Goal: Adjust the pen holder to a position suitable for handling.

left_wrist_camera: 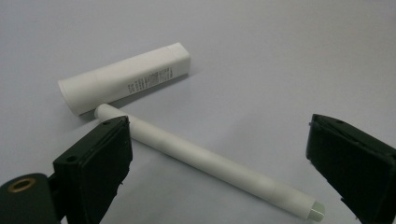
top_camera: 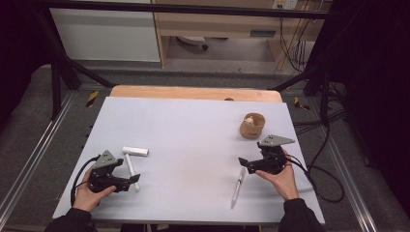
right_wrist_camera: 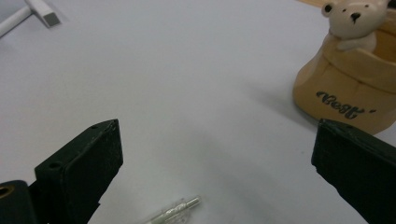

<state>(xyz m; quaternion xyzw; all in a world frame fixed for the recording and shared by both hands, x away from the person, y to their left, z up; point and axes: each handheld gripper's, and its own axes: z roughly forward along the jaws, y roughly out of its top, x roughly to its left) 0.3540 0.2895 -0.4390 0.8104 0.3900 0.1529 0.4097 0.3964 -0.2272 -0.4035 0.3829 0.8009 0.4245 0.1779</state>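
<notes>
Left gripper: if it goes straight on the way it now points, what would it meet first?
Probably the long white pen-like stick, lying on the table between the open jaws of the left gripper. The short white square-ended tube lies just behind it; depth is unclear.

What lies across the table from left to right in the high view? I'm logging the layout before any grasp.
Left gripper → white pen and white cap → clear pen → right gripper → bear pen holder.
</notes>
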